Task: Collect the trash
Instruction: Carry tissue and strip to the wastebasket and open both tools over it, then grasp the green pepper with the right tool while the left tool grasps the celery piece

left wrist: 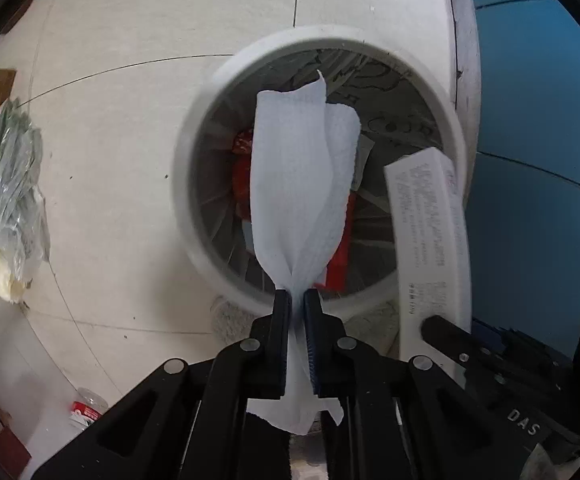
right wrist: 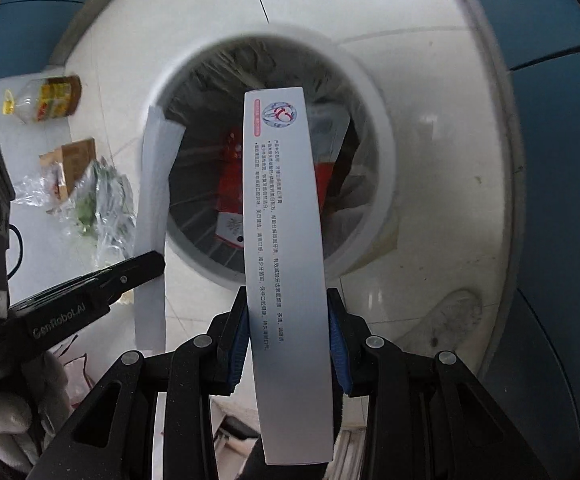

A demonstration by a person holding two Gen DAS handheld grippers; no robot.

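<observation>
- Left gripper (left wrist: 297,300) clenched on a white paper towel (left wrist: 302,184); the towel hangs over the mouth of the white trash bin (left wrist: 193,128).
- Right gripper (right wrist: 287,312) clamped on a long white toothpaste box (right wrist: 281,208), its far end over the bin opening (right wrist: 374,92).
- Risk: the towel is light and limp; on release it may cling to a pad or drift onto the rim instead of dropping in.
- Risk: the box is long; released at a tilt it could bridge the rim or tip out onto the floor.
- Risk: both items share one opening and sit close; box and towel may snag each other.
- Bin already holds red packaging (right wrist: 229,184), so less free depth.
- Floor still has a clear plastic bag with greens (left wrist: 9,184), a cardboard piece (right wrist: 69,160), an oil bottle (right wrist: 45,100) and a crushed bottle (left wrist: 85,410). None blocks the bin.
</observation>
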